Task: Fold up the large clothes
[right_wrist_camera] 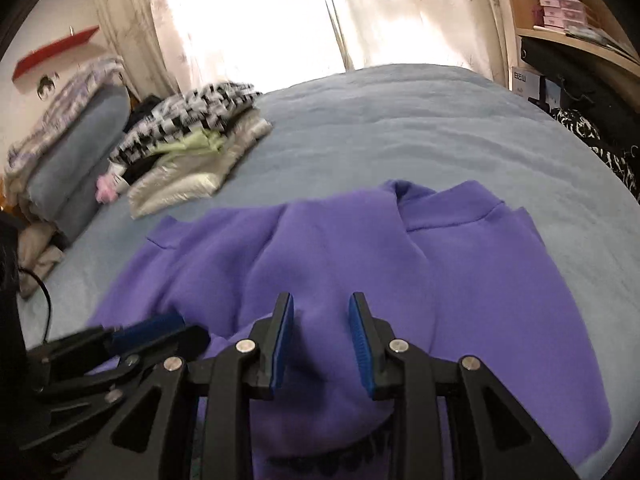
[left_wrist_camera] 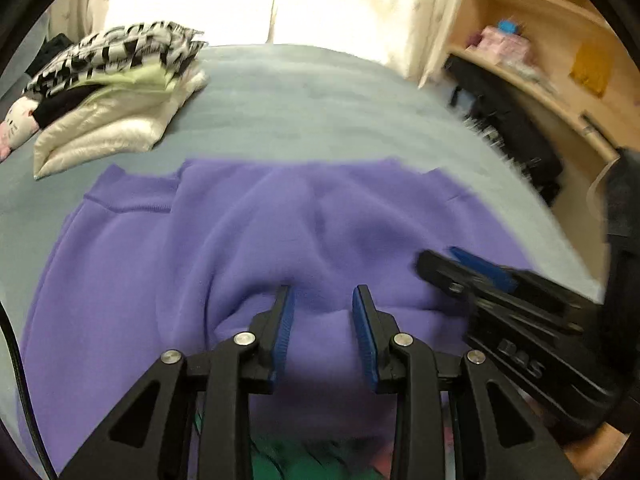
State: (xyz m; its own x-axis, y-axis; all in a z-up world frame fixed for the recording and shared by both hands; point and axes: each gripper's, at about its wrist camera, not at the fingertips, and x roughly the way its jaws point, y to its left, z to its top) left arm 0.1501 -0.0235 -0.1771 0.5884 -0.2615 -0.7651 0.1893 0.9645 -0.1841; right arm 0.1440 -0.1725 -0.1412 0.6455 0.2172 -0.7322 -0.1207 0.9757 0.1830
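A large purple sweatshirt (left_wrist_camera: 240, 232) lies spread on the grey-blue bed (left_wrist_camera: 320, 92), partly folded, with ribbed cuffs or hem at its far edge. It also shows in the right wrist view (right_wrist_camera: 460, 280). My left gripper (left_wrist_camera: 323, 294) is open just above the near part of the purple fabric, nothing between its blue pads. My right gripper (right_wrist_camera: 321, 300) is open over the same bunched fabric, beside the left one. The right gripper also shows in the left wrist view (left_wrist_camera: 460, 264), and the left gripper shows in the right wrist view (right_wrist_camera: 160, 332).
A stack of folded clothes (left_wrist_camera: 112, 92) with a black-and-white patterned top sits at the bed's far left, also in the right wrist view (right_wrist_camera: 192, 140). Wooden shelves (left_wrist_camera: 540, 48) and a black bag (left_wrist_camera: 508, 128) stand to the right. Curtains (right_wrist_camera: 280, 12) hang behind the bed.
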